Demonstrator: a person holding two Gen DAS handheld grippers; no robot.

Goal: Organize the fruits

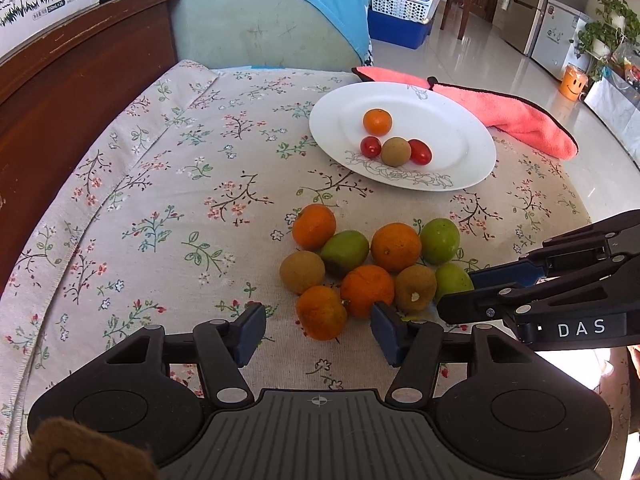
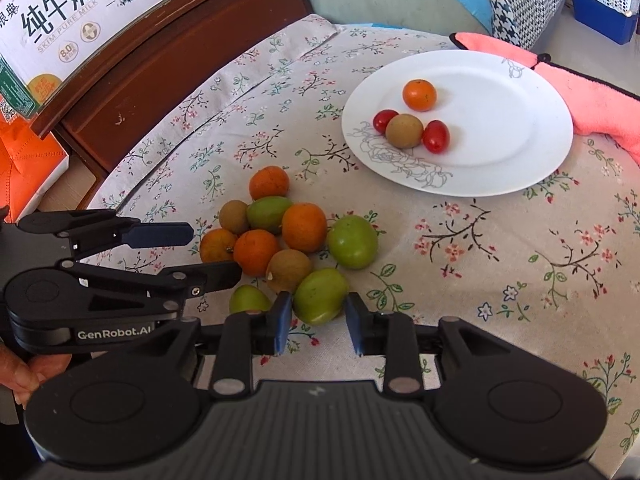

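A heap of oranges, green fruits and brown fruits lies on the flowered tablecloth. My left gripper [image 1: 319, 332] is open, and the nearest orange [image 1: 321, 312] sits between its pads with a gap on each side. From the right wrist view, that left gripper [image 2: 212, 254] straddles the same orange [image 2: 218, 246]. My right gripper [image 2: 318, 324] stands narrowly open around a green fruit [image 2: 320, 296], its pads close beside the fruit's flanks. The left wrist view shows this right gripper [image 1: 460, 290] at that green fruit [image 1: 452, 280]. Beyond is a white plate [image 1: 460, 120] [image 2: 520, 120] holding a small orange, two cherry tomatoes and a brown fruit.
A pink cloth [image 1: 520, 116] [image 2: 600, 96] lies behind the plate at the table's far right edge. Dark wooden furniture [image 1: 60, 100] borders the left side, with a milk carton box [image 2: 80, 12] on it. A padded chair back [image 1: 260, 36] stands beyond the table.
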